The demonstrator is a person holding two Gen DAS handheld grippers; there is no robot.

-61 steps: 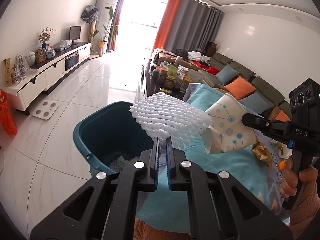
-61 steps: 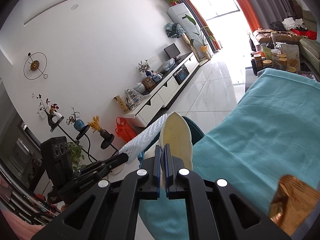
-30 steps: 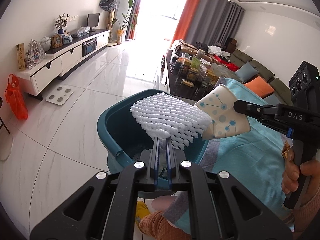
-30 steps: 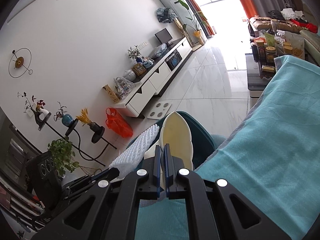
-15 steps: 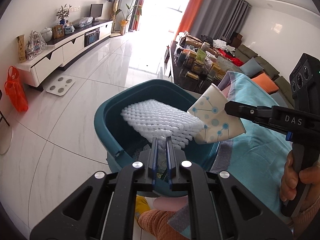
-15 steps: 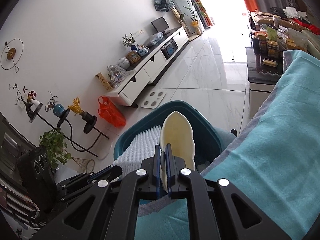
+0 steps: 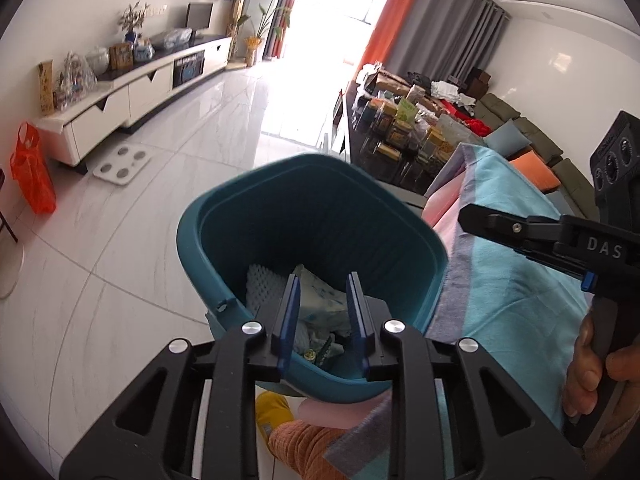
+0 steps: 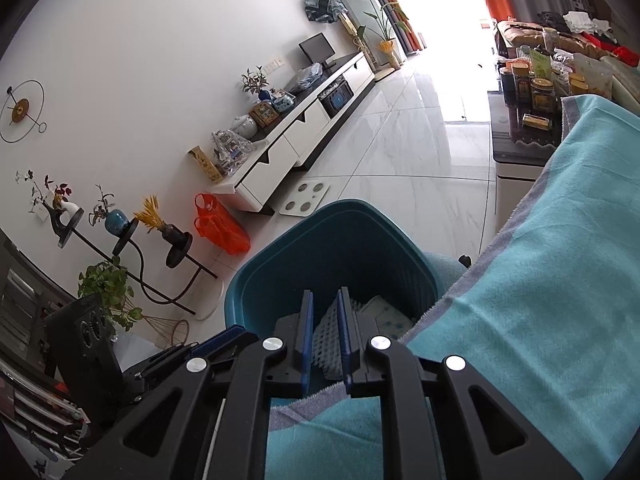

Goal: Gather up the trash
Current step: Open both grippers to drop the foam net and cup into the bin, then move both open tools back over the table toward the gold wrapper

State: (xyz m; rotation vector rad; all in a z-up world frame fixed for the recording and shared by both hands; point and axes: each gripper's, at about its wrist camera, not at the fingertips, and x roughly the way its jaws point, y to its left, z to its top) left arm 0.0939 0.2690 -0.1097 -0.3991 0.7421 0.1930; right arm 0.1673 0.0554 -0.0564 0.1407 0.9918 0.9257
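A teal bin (image 7: 320, 220) stands on the floor beside the cloth-covered table. At its bottom lie a white foam net (image 7: 260, 286) and a cream paper piece with blue dots (image 7: 320, 306). My left gripper (image 7: 323, 278) hangs over the bin, its jaws opening with nothing between the pads. In the right wrist view my right gripper (image 8: 325, 294) also hovers above the bin (image 8: 340, 248), jaws opening and empty. The foam net (image 8: 326, 336) and the paper (image 8: 384, 316) lie below them. The right gripper's fingers (image 7: 480, 218) reach in from the right, and a hand (image 7: 592, 360) holds its handle.
A teal cloth (image 7: 520, 280) covers the table right of the bin. Behind stands a low table crowded with jars (image 7: 400, 128). Along the wall are a white TV cabinet (image 7: 132, 96), an orange bag (image 7: 32, 168) and a floor scale (image 7: 120, 164). A yellow slipper (image 7: 272, 408) lies below.
Both grippers have let go. The foam net has dropped from the left gripper and the dotted paper from the right one, and both now lie in the bin. The left gripper moved lower.
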